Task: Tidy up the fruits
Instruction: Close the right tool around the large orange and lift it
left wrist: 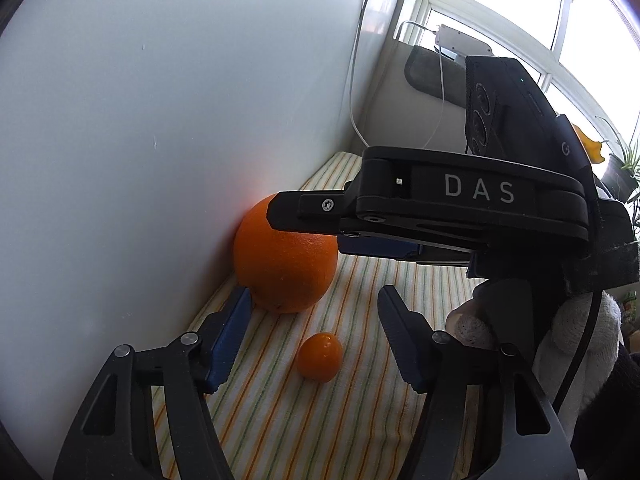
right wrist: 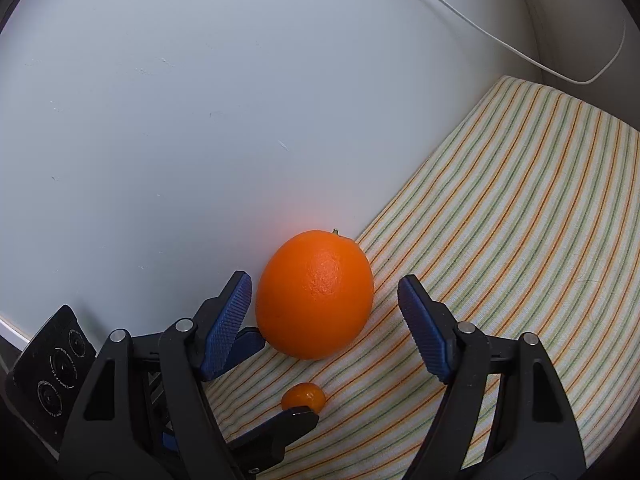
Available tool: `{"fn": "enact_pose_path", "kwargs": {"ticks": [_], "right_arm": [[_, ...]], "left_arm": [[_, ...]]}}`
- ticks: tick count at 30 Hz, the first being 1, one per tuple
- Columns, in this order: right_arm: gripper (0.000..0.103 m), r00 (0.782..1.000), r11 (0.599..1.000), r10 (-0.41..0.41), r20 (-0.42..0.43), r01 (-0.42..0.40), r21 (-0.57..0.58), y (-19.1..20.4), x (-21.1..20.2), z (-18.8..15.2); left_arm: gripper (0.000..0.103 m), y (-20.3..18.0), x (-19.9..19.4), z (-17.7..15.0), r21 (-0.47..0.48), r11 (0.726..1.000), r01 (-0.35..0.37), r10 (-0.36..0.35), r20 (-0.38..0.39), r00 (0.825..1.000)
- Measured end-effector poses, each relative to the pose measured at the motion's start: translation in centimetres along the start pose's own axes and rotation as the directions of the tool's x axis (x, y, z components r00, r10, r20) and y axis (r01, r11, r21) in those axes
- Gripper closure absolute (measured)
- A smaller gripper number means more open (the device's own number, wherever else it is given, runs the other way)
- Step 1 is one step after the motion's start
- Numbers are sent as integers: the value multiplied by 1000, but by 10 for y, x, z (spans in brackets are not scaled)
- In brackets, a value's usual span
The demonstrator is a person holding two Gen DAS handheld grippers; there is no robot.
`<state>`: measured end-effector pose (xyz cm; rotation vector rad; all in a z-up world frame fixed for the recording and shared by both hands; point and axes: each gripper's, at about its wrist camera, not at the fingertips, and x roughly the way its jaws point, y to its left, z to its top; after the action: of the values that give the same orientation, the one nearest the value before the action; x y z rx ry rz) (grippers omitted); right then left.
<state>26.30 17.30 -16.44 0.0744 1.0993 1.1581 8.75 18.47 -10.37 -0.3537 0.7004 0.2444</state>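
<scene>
A large orange (left wrist: pixel 286 266) rests on a striped cloth (left wrist: pixel 360 280) against a white wall; it also shows in the right wrist view (right wrist: pixel 316 294). A small kumquat (left wrist: pixel 320 356) lies on the cloth in front of it, also seen in the right wrist view (right wrist: pixel 303 396). My left gripper (left wrist: pixel 314 312) is open and empty, its fingers on either side of the kumquat, just short of it. My right gripper (right wrist: pixel 325 298) is open and hangs over the orange, which lies between its fingers. In the left wrist view the right gripper (left wrist: pixel 312 224) reaches in from the right above the orange.
A white wall (left wrist: pixel 160 120) stands close on the left. A white cable (right wrist: pixel 520 52) hangs down behind the cloth. A window and plants (left wrist: pixel 624 160) are at the far right. The striped cloth (right wrist: pixel 520 220) stretches to the right.
</scene>
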Motion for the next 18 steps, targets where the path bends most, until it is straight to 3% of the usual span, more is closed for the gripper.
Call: {"fn": "enact_pose_path", "kwargs": {"ticks": [9,18], "right_arm": [[34,1000,999,28,-13,-28,31,0,30,3],[35,1000,999,14,1,-14,47,-2,-6,-27]], "left_arm": [[39,7,8,2,-22,1000,-10,10,-4,1000],[48,7,7,4,-19,1000,-20,20,3,1000]]}}
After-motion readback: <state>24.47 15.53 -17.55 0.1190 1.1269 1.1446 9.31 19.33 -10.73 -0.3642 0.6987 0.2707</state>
